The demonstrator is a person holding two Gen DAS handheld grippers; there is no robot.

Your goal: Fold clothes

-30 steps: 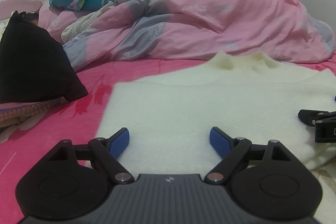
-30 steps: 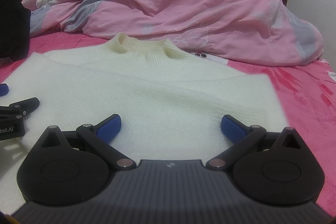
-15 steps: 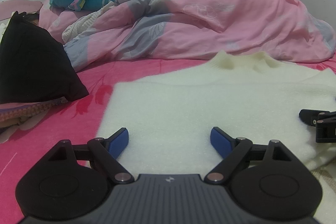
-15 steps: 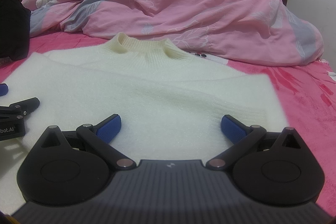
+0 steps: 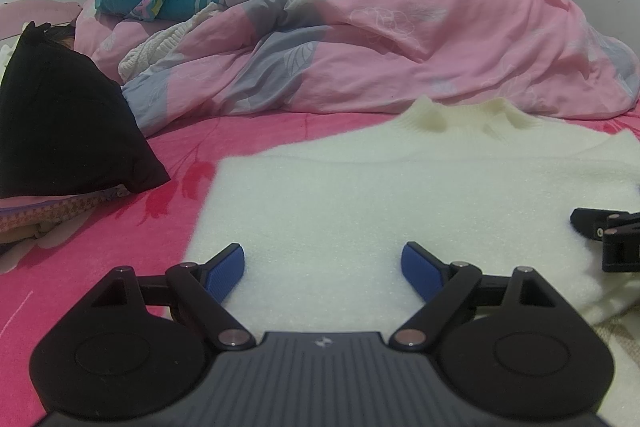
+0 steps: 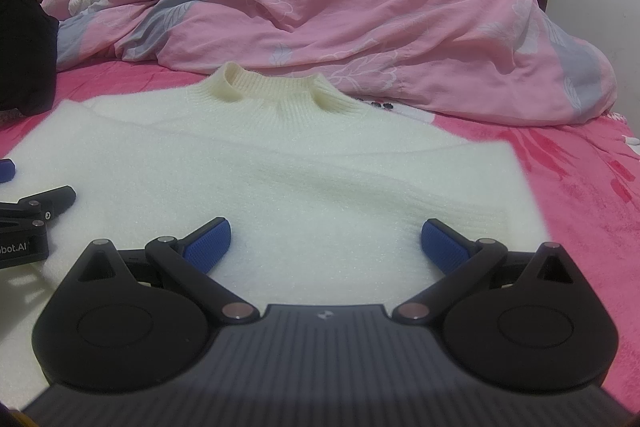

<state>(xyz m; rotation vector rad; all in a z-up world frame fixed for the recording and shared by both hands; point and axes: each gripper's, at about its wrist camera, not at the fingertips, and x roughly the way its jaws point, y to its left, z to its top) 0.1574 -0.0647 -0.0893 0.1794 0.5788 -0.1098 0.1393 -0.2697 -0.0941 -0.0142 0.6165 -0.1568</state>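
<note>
— Fingers (image 5: 226,273) of the left gripper (image 5: 322,267): how are they set?
— Spread wide, nothing pinched; the white sweater (image 5: 360,195) is seen beneath and ahead of them. The right gripper (image 6: 326,239) is likewise held apart over its lower part.
— How many garments are laid out?
— One sweater is spread flat on the bed (image 6: 580,187), collar toward the pink duvet (image 6: 380,19). Two grippers are counted, both angled downward, side by side.

My left gripper (image 5: 322,266) hangs with jaws spread wide over the cream-white fuzzy knit sweater (image 5: 360,195), laid flat on the bright pink bed (image 5: 120,239).
</note>
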